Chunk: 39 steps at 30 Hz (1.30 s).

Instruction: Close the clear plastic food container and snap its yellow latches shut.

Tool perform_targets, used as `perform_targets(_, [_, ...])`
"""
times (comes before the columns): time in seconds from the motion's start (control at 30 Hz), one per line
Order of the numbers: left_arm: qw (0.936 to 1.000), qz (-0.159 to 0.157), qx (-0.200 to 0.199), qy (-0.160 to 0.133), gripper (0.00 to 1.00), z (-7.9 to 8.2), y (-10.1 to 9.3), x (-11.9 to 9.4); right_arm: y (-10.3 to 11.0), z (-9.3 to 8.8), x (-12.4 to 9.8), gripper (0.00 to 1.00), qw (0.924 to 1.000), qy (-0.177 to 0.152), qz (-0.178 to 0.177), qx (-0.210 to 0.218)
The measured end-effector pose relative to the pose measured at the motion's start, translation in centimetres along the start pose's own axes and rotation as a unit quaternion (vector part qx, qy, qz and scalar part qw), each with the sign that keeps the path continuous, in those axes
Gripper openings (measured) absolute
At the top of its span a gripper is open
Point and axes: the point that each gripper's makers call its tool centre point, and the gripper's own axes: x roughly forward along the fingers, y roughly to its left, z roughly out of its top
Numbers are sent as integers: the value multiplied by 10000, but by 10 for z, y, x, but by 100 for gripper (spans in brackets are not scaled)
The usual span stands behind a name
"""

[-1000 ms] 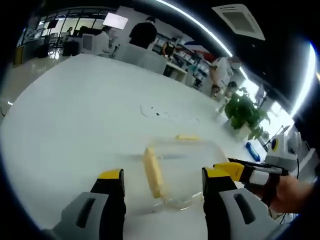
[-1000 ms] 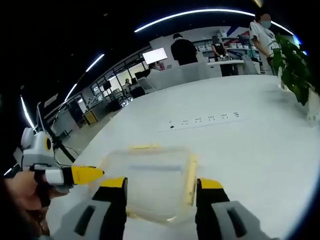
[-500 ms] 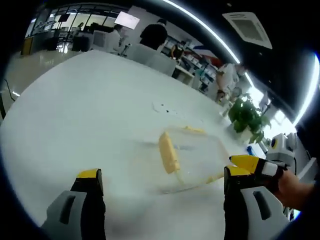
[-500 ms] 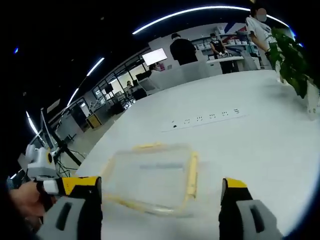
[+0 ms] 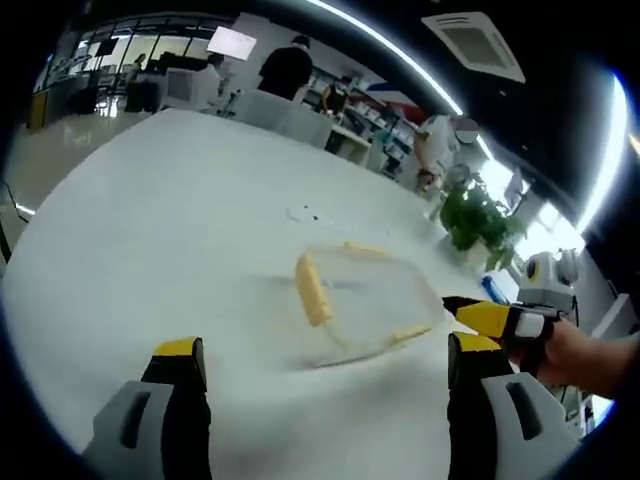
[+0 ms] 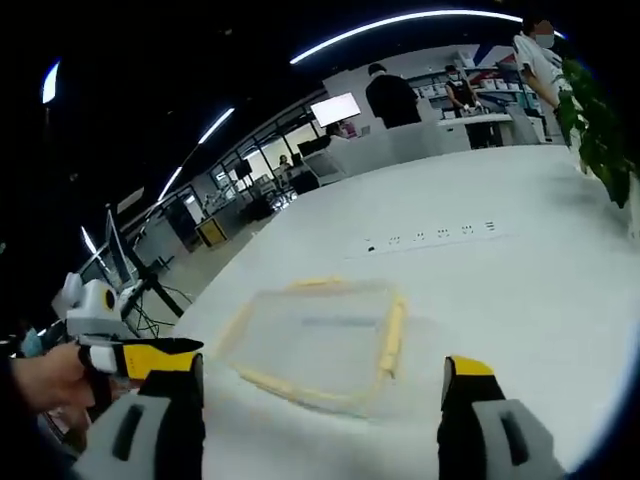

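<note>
Both grippers have drawn back from the container since a second ago, when their jaws stood narrow and close around it; now the jaws are spread wide and the box lies clear ahead of them.

In the left gripper view, the left gripper (image 5: 322,365) stands with its two yellow-tipped jaws far apart, holding nothing. Beyond them the container (image 5: 366,300) sits on the white table (image 5: 150,220), lid down on it, with one yellow latch (image 5: 311,290) along its near-left edge, another (image 5: 365,249) at the far edge and a third (image 5: 410,332) on the near-right side. Whether the latches are snapped I cannot tell; the plastic is blurred. The right gripper (image 5: 490,318) comes in from the right, its yellow tip just beside the box, a hand (image 5: 575,352) behind it.

In the right gripper view, the right gripper (image 6: 322,375) is likewise opened wide and empty. The container (image 6: 320,338) lies between and beyond its jaws, with a latch (image 6: 392,333) on its right edge. The left gripper (image 6: 140,356) points in from the left, near the box's corner but apart from it. A strip of sockets (image 6: 430,237) is set into the table farther off, a plant (image 6: 600,120) stands at the right, and people (image 6: 392,95) stand at the back of the room.
</note>
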Motion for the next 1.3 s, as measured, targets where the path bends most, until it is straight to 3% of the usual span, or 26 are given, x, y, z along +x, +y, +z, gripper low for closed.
perform_targets(0.1, [10000, 16, -12, -88, 99, 0, -7, -17, 2, 4, -14, 100, 9999, -129, 3, -100])
perform_targets(0.17, [9999, 30, 81, -107, 99, 0, -12, -28, 11, 9, -26, 87, 9995, -246, 220, -19])
perform_targets(0.23, [9996, 84, 163, -198, 99, 2, -14, -43, 12, 17, -35, 93, 9981, -437, 351, 244])
perform_targets(0.27, [9996, 104, 165, -228, 99, 3, -15, -48, 12, 11, -37, 98, 9992, -240, 314, 33])
perform_targets(0.47, [9986, 157, 296, -398, 99, 6, -25, -88, 27, 12, -72, 100, 9985, -290, 471, -27])
perform_targets(0.5, [9985, 165, 310, -427, 99, 6, -26, -92, 30, 11, -78, 100, 9981, -295, 538, 88])
perform_targets(0.53, [9982, 172, 329, -479, 99, 6, -29, -101, 36, 18, -87, 100, 9952, -542, 710, 390])
perform_targets(0.57, [9980, 164, 355, -496, 99, 5, -31, -106, 34, 20, -92, 100, 9945, -652, 649, 500])
perform_targets(0.63, [9972, 159, 500, -536, 99, 5, -37, -120, 33, 9, -101, 100, 9966, -444, 581, 392])
perform_targets(0.77, [9938, 225, 928, -577, 99, 3, -45, -142, 40, -3, -126, 100, 9981, -369, 473, 127])
perform_targets(0.97, [9868, 303, 1549, -355, 99, -19, -53, -163, 42, -18, -169, 100, 9992, -314, 25, -235])
perform_targets(1.07, [9874, 273, 1538, -233, 99, -32, -54, -169, 44, -34, -193, 100, 9984, -47, -113, -554])
perform_targets(1.17, [9871, 278, 1569, -157, 99, -41, -55, -176, 40, -46, -215, 100, 9976, -63, -213, -655])
perform_targets(1.3, [9884, 357, 1468, -151, 99, -50, -55, -186, 27, -75, -236, 100, 9954, 233, -327, -869])
